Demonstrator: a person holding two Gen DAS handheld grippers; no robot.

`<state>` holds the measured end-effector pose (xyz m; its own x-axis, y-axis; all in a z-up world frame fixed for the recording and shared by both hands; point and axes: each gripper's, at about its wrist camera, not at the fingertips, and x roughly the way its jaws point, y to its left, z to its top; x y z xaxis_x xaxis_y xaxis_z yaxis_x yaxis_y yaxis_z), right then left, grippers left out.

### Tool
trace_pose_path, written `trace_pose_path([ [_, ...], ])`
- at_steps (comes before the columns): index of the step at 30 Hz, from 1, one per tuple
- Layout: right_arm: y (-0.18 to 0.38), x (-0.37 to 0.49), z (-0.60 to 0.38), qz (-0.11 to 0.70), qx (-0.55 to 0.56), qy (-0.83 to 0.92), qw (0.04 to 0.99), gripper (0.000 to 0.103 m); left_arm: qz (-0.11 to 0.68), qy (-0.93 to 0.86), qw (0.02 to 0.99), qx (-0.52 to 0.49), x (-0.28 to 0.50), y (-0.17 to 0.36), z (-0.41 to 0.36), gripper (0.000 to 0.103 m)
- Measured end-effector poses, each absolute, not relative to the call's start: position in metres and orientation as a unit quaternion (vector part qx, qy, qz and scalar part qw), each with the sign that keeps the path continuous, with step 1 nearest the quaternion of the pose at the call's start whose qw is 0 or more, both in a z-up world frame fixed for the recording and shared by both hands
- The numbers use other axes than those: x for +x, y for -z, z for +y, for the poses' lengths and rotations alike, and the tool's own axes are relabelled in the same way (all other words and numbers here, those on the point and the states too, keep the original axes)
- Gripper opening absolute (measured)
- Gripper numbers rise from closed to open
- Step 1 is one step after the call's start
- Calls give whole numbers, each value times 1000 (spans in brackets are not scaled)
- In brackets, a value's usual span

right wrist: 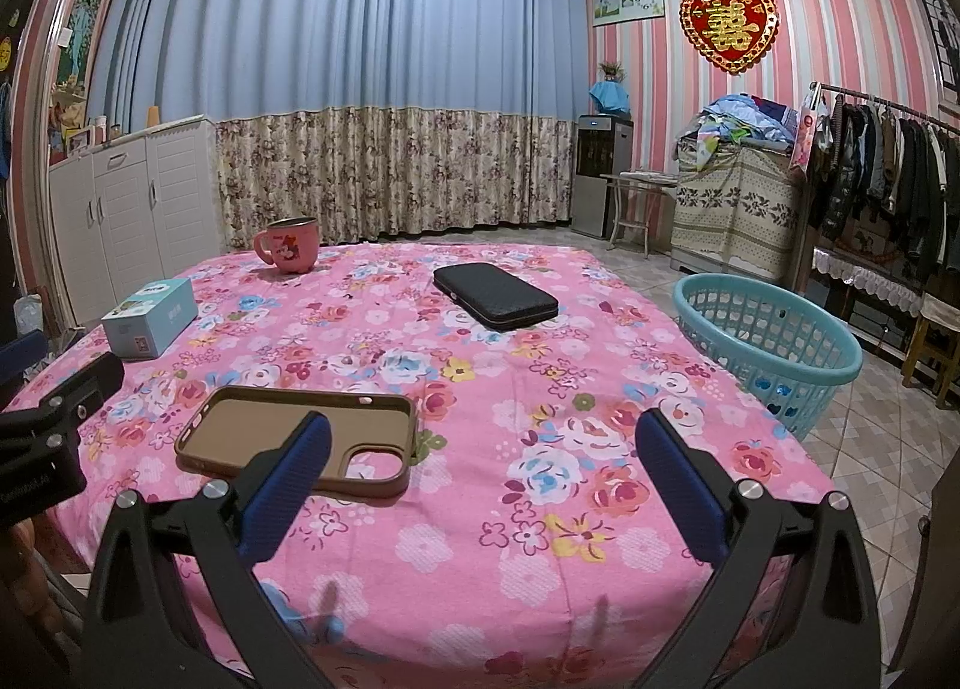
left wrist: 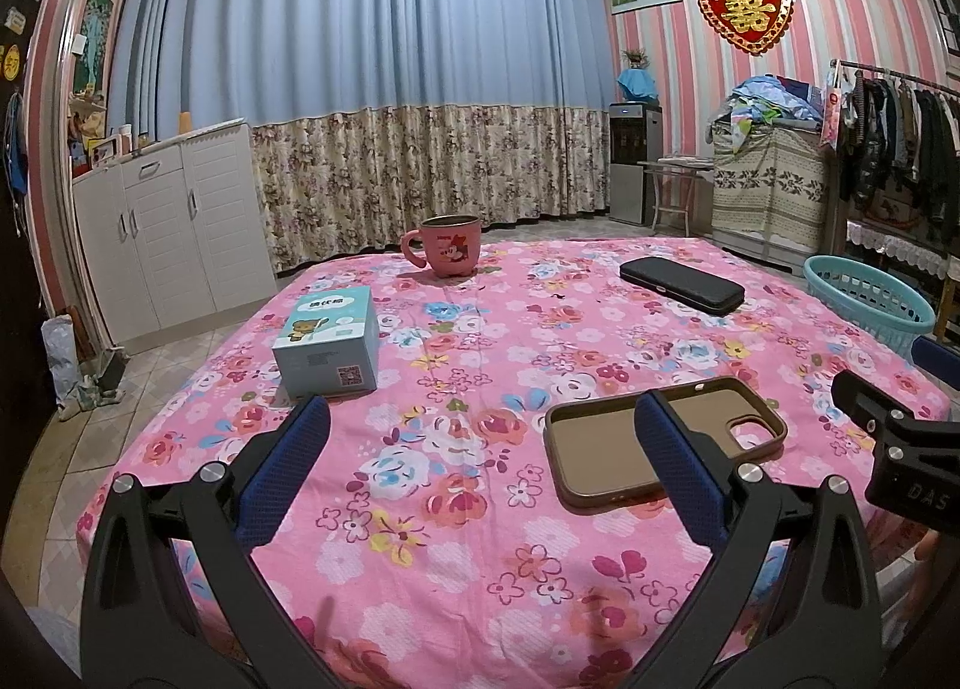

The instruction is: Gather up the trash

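Left tongs (left wrist: 480,437): spread wide, holding nothing; both blue pads hang above the pink floral cloth (left wrist: 456,509) on the desk, touching no object that can be seen.
Right tongs (right wrist: 483,440): likewise spread wide and holding nothing, above the near right part of the cloth.
Nearest thing: one brown phone case (left wrist: 612,449), lying flat with its inner side up, the camera cut-out to the right; it lies just beyond the tips, between the two tongs.
Farther on the desk: one blue-and-white box (left wrist: 327,344) with a bear picture at the left, one pink mug (left wrist: 447,245) upright near the far edge, one black zip case (left wrist: 681,284) lying flat at the far right. All four things are well apart.
Trash: none of the four things clearly looks like trash; I cannot tell which one the task means.
Basket: one teal plastic basket (right wrist: 774,341) on the tiled floor just beside the desk's right edge.
Only in the right view: the whole basket, with a few small scraps on its bottom; the left view shows just part of its rim and wall.
Only in the left view: crumpled bags on the floor by the white cabinet (left wrist: 174,245).
Each view: catches the black body of the other tongs at its edge.
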<state>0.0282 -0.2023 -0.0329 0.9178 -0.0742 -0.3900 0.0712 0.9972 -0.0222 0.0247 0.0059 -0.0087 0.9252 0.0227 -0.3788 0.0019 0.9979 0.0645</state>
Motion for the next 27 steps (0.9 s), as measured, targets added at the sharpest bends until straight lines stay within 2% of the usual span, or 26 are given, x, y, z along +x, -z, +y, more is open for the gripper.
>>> trace_pose_path([
  [27,33,29,-201,200,-4,35,979,99,195,-11,980,30,24,8,5,98],
])
